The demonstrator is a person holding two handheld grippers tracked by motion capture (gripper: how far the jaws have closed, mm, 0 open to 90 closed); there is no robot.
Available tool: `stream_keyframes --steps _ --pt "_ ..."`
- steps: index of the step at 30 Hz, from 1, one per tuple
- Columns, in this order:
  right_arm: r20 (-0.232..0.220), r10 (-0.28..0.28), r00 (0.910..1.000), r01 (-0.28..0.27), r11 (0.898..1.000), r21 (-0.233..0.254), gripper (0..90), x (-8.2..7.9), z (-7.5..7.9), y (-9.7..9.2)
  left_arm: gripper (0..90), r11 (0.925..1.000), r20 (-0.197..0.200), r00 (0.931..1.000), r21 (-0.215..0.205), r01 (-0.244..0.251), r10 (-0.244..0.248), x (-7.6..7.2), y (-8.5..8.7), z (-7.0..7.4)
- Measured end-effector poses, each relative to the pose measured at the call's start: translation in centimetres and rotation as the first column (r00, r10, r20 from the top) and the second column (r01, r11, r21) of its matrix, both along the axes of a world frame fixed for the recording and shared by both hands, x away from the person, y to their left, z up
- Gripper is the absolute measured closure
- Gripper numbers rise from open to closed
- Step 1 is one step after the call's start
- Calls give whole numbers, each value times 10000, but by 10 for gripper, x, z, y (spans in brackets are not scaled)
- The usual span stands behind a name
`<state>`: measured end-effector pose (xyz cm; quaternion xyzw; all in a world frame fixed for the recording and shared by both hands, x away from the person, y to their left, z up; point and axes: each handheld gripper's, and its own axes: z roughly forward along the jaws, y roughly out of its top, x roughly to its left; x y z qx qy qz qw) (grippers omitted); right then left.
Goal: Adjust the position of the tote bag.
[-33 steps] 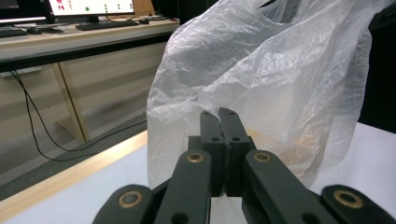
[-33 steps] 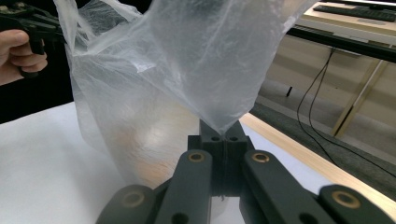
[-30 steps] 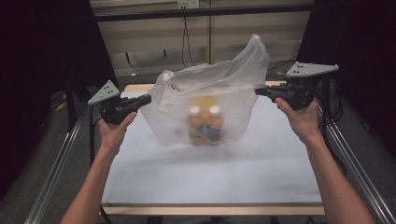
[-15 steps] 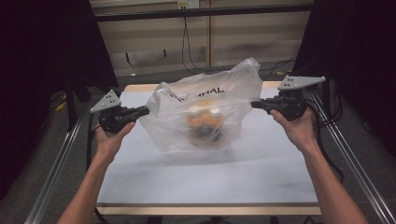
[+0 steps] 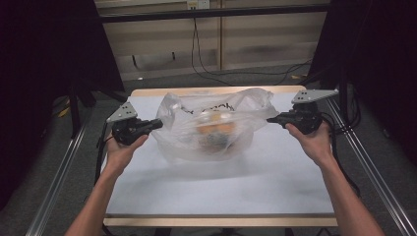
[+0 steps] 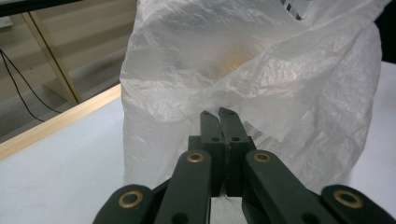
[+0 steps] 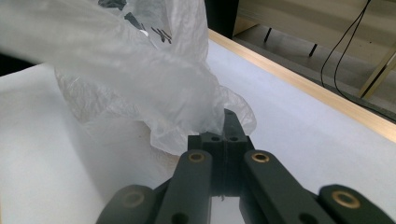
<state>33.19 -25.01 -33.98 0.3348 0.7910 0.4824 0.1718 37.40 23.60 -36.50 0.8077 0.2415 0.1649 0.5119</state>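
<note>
A clear plastic bag (image 5: 211,125) with dark print sits on the white table (image 5: 216,187), stretched between my two grippers. Something orange and dark (image 5: 215,133) lies blurred inside it. My left gripper (image 5: 158,123) is shut on the bag's left edge; in the left gripper view its jaws pinch the film (image 6: 219,112) with the bag (image 6: 261,79) bulging ahead. My right gripper (image 5: 269,119) is shut on the bag's right edge, and in the right gripper view the plastic (image 7: 154,84) drapes over the closed jaw tips (image 7: 224,122).
The table's wooden far edge (image 5: 206,91) runs behind the bag, with cables (image 5: 206,54) on the floor beyond. Metal rails (image 5: 373,172) flank the table on both sides. Bare white surface lies in front of the bag.
Both grippers have dropped lower and moved apart, pulling the bag wider and flatter. The bag's raised peak has collapsed and its contents have sunk toward the table.
</note>
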Motion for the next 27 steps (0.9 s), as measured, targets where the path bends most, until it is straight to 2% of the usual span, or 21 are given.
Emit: stream_keyframes --steps 4,5,10,13,15,17,23,27 --pt "-137 -97 9999 96 9999 -47 900 5 -6 4 900 9999 -111 9999 146 -42 43 0 1 -5" --pt "-181 -88 9998 87 9999 -88 900 6 -7 5 900 9997 -227 9997 243 -26 32 0 0 -11" --pt "-307 -269 9992 254 9985 -492 900 13 -16 12 900 9998 -494 9988 204 -10 20 2 -1 -24" --pt "-524 -180 9985 152 9985 -533 900 19 -21 15 900 9991 -669 9978 415 60 -32 4 -4 -34" --pt "-636 -131 9979 94 9982 -586 900 20 -24 17 900 9992 -740 9972 376 126 -98 5 -5 -36" --pt "-672 -112 9977 64 9975 -704 900 20 -26 18 900 9986 -783 9969 521 123 -82 6 -6 -39" --pt "-1048 -140 9944 64 9973 -725 900 21 -47 15 900 9951 -820 9966 989 95 -14 6 -11 -47" --pt "-1176 -144 9930 63 9976 -692 900 22 -52 15 900 9920 -1000 9950 1254 155 -29 9 -15 -53"
